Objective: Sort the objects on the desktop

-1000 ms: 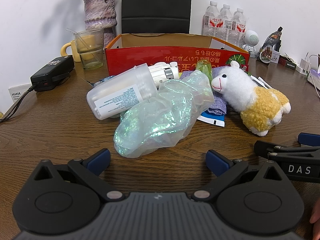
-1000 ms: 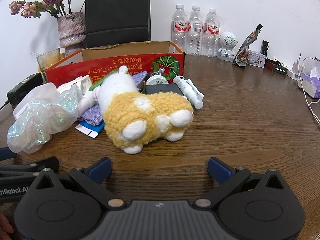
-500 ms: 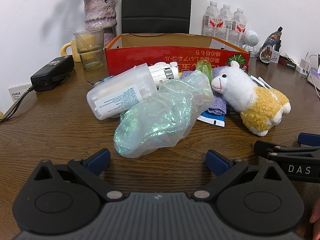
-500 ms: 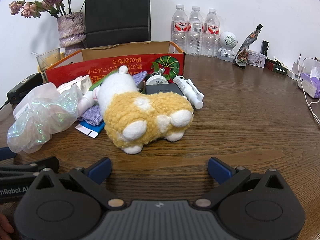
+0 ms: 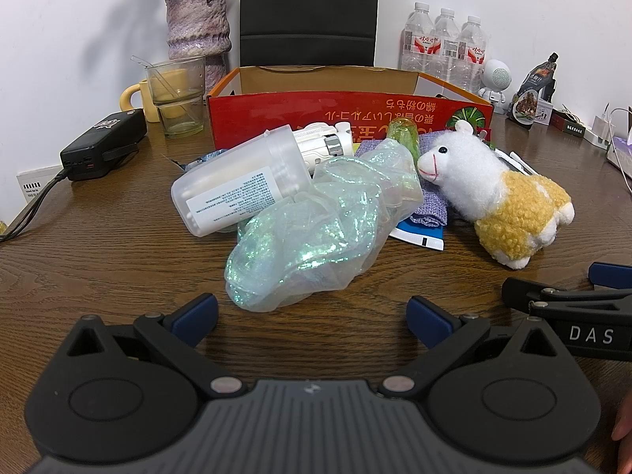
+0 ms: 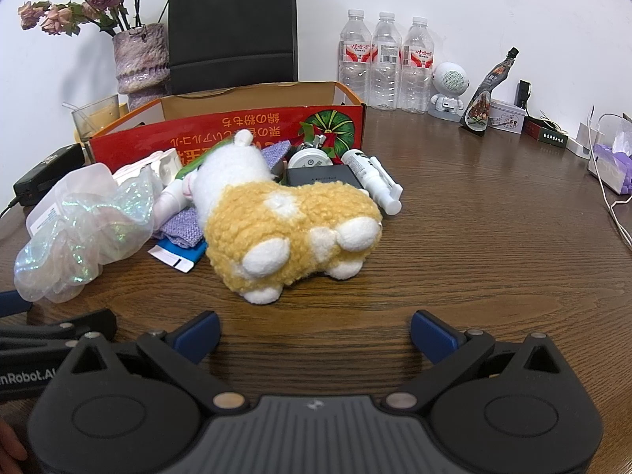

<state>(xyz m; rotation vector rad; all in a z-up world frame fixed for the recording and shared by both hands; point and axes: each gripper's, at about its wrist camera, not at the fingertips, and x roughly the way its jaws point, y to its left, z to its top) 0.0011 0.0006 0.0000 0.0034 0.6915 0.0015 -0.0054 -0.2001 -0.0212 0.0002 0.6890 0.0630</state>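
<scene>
A pile of objects lies before an open red cardboard box (image 5: pixel 347 118) (image 6: pixel 237 130). Nearest my left gripper (image 5: pixel 312 318) is a crumpled iridescent plastic bag (image 5: pixel 316 229) (image 6: pixel 83 233), with a clear plastic jar (image 5: pixel 237 193) lying on its side behind it. A white and yellow plush alpaca (image 5: pixel 493 193) (image 6: pixel 288 225) lies just ahead of my right gripper (image 6: pixel 314 333). Behind it are a purple cloth (image 6: pixel 185 225), a blue and white card (image 6: pixel 177 256), a black case (image 6: pixel 322 175) and white tubes (image 6: pixel 375 181). Both grippers are open, empty and low over the table.
A purple vase with dried flowers (image 5: pixel 197 27), a glass (image 5: pixel 177 94), a yellow mug and a black power bank (image 5: pixel 102 142) stand at the left. Water bottles (image 6: pixel 383 63), a small white robot figure (image 6: pixel 448 87), a sauce pouch and boxes line the back right. A black bag (image 6: pixel 233 23) stands behind the box.
</scene>
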